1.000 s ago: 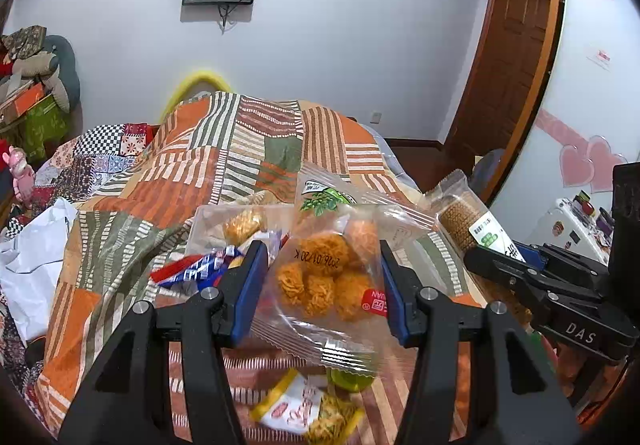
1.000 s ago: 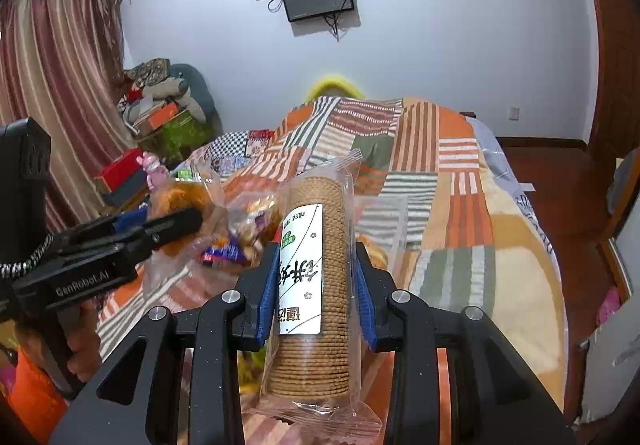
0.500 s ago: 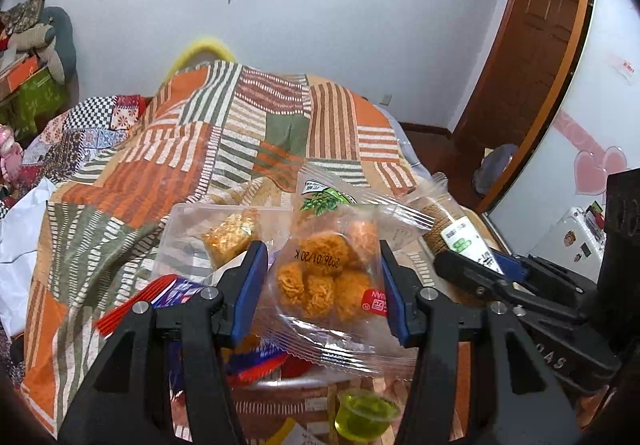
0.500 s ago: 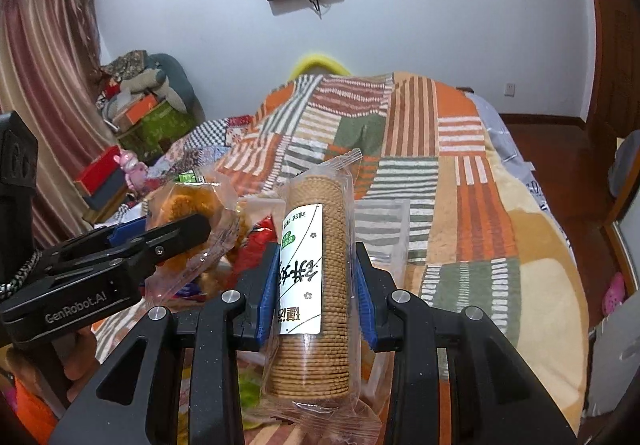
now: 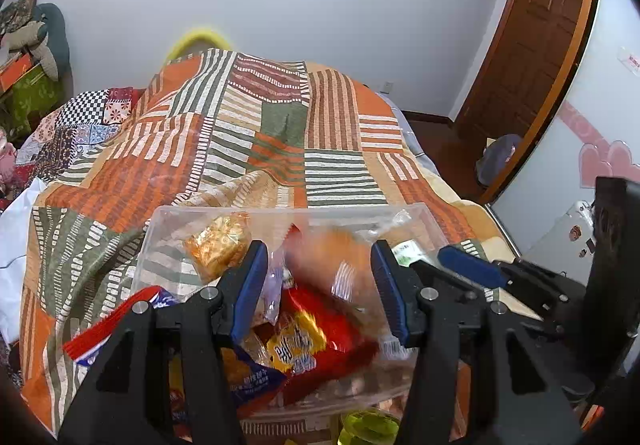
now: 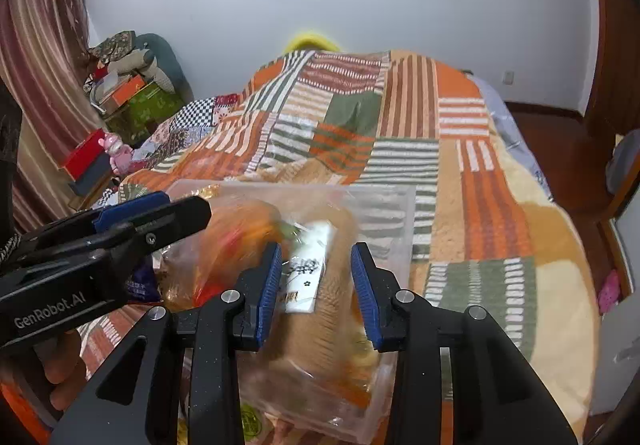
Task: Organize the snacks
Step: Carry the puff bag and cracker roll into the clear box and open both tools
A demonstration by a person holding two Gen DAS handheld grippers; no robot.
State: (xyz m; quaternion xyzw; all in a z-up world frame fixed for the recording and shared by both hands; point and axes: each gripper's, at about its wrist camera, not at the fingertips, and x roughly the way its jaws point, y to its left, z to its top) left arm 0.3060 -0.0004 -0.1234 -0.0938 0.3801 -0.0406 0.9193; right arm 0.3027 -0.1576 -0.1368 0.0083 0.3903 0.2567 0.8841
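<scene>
A clear plastic bin point(image 5: 160, 221) sits on the striped quilt and holds several snack packs. My left gripper point(image 5: 318, 285) is open above the bin; the clear bag of orange fried snacks point(image 5: 340, 257) is blurred between its jaws, loose and dropping onto a red packet point(image 5: 316, 329). My right gripper point(image 6: 316, 285) is open over the bin's right side point(image 6: 404, 229); the biscuit sleeve point(image 6: 320, 285) with a white label is blurred and tilted between its jaws, not clamped. The left gripper also shows in the right wrist view point(image 6: 176, 213), and the right gripper in the left wrist view point(image 5: 472, 269).
The bin rests near the quilt's front edge on a bed point(image 5: 280, 133). A green jelly cup point(image 5: 370, 425) lies just in front of the bin. A yellow snack pack point(image 5: 218, 247) lies in the bin's far left. A wooden door point(image 5: 532, 57) stands at right.
Both grippers moved down over the bin and opened. The fried-snack bag and the biscuit sleeve, held before, have come loose and are falling into the bin.
</scene>
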